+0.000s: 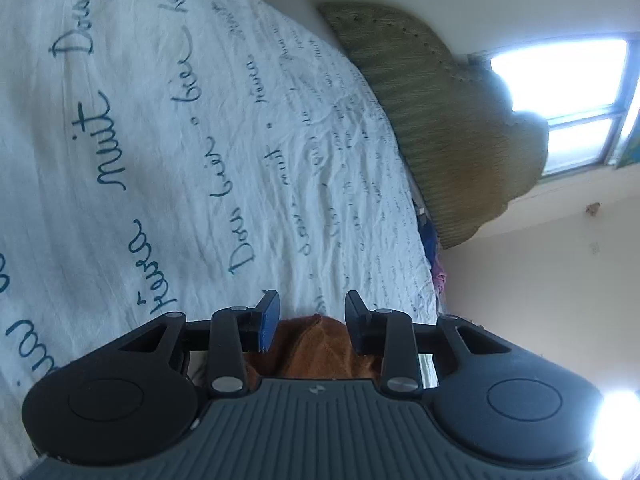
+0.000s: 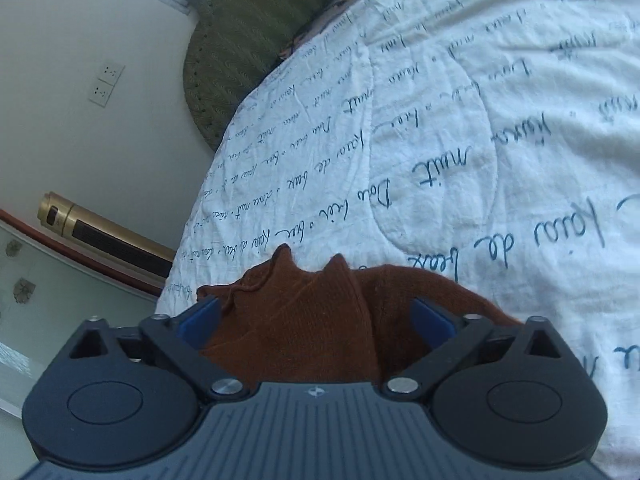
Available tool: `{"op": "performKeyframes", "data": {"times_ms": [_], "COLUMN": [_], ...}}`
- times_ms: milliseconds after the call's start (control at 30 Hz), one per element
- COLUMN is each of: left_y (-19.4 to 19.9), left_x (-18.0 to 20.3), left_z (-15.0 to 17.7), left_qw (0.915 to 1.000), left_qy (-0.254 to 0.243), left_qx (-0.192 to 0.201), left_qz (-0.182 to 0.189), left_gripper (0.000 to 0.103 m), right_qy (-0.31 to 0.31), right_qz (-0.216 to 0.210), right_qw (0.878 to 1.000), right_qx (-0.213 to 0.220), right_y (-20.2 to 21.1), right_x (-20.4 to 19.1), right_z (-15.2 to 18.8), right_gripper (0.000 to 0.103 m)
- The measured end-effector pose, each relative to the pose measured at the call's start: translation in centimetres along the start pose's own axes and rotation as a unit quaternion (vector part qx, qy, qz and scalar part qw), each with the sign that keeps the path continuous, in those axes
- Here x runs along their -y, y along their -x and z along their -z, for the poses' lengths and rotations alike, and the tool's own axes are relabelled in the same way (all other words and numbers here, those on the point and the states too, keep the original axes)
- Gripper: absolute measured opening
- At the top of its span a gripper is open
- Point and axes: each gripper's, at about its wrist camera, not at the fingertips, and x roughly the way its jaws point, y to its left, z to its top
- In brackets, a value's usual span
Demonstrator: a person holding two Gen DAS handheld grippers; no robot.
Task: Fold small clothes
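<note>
While both of my grippers hang over the bed (image 1: 120,120), the rust-brown garment (image 2: 304,320) lies bunched on the white bedspread (image 2: 500,160) with its dark blue script, just in front of me and low in both wrist views. On my left, the left gripper (image 1: 312,320) stands partly open: its two fingers are apart with the bedspread and a rounded hump of the brown knit showing between them, and neither pad presses on the cloth. From that side the green headboard (image 1: 440,120) and a bright window (image 1: 560,64) fill the far end of the view. On my right, the right gripper (image 2: 316,320) is spread wide, its blue pads (image 2: 200,316) standing off to either side of the garment, which rises in two small peaks and a loose fold between them; the pads sit close to the fabric but do not clamp it, so nothing is held. Beyond it stand the wall sockets (image 2: 106,84) and a gold tower appliance (image 2: 100,232) by the wall.

I read this as the moment of letting go at the end of a fold, with the cloth laid down but still lumpy, not flat. My next move, as I judge it, calls for finding a fresh edge or corner of the knit, closing a gripper on it from each side, and drawing it across evenly; the soft knit will likely sag and bunch, so both grips need to sit near the edge and lift together
</note>
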Motion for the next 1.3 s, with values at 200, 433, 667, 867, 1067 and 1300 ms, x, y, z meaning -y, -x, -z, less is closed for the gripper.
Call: {"op": "performKeyframes", "data": {"times_ms": [200,433,667,867,1067,1300], "left_y": [1.2,0.0,3.3,6.0,6.4,8.4], "left_x": [5.8,4.5,2.2,6.0,3.5,7.6], "left_z": [7.7,15.6,13.5,17.5,20.1,18.7], "left_qw": [0.9912,0.9653,0.9767,0.9655,0.951,0.9521], "left_qy": [-0.112,-0.244,-0.196,-0.25,-0.287,-0.301], "left_qx": [-0.063,-0.071,-0.057,-0.04,-0.043,-0.017], "left_qz": [0.03,-0.058,-0.067,-0.061,-0.106,-0.049], "left_gripper": [0.049,0.041,0.019,0.086,0.084,0.098], "right_qy": [0.143,0.329,0.368,0.344,0.315,0.261], "right_qz": [0.008,0.005,0.054,0.031,0.132,0.139], "right_qw": [0.99,0.939,0.924,0.936,0.935,0.955], "right_qx": [0.007,-0.102,-0.088,-0.062,-0.097,0.028], "right_y": [2.4,0.4,3.8,7.7,7.4,10.4], "right_x": [-4.8,-9.1,-5.0,-5.8,-1.9,-4.1], "right_z": [3.1,12.2,13.1,15.3,16.4,12.5], "right_gripper": [0.102,0.102,0.102,0.102,0.103,0.103]}}
